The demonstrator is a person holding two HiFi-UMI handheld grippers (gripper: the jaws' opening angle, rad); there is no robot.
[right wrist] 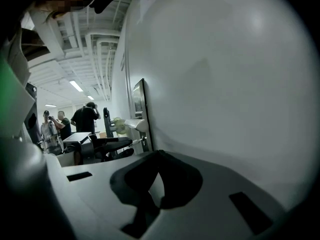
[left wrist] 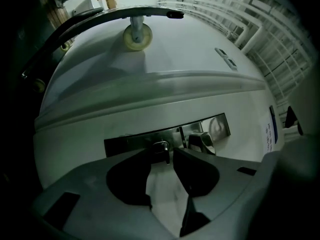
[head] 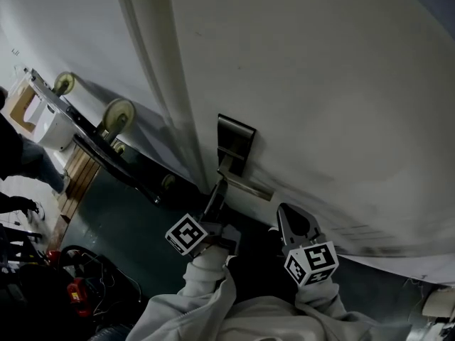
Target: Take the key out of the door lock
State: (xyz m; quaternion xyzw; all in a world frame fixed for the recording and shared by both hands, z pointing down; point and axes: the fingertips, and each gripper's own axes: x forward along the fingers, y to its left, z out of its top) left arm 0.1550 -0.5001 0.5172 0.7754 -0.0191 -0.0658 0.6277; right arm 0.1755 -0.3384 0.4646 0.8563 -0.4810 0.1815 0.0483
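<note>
The white door (head: 320,84) carries a metal lock plate (head: 235,142) with a lever handle (head: 247,184) below it. In the left gripper view the plate (left wrist: 135,143) lies straight ahead, and the small metal key (left wrist: 162,147) sticks out of it beside the handle (left wrist: 201,141). My left gripper (left wrist: 161,155) stands open with the key's head between its fingertips; a gap shows below the key. From the head view, the left gripper (head: 220,189) reaches up to the handle. My right gripper (head: 289,213) hangs beside the door, shut and empty (right wrist: 158,157).
A trolley with pale wheels (head: 117,115) stands against the door's left side, and one wheel (left wrist: 137,35) shows past the lock. A person's dark clothing (head: 18,155) is at the far left. Several people (right wrist: 85,118) stand by desks beyond the door's edge.
</note>
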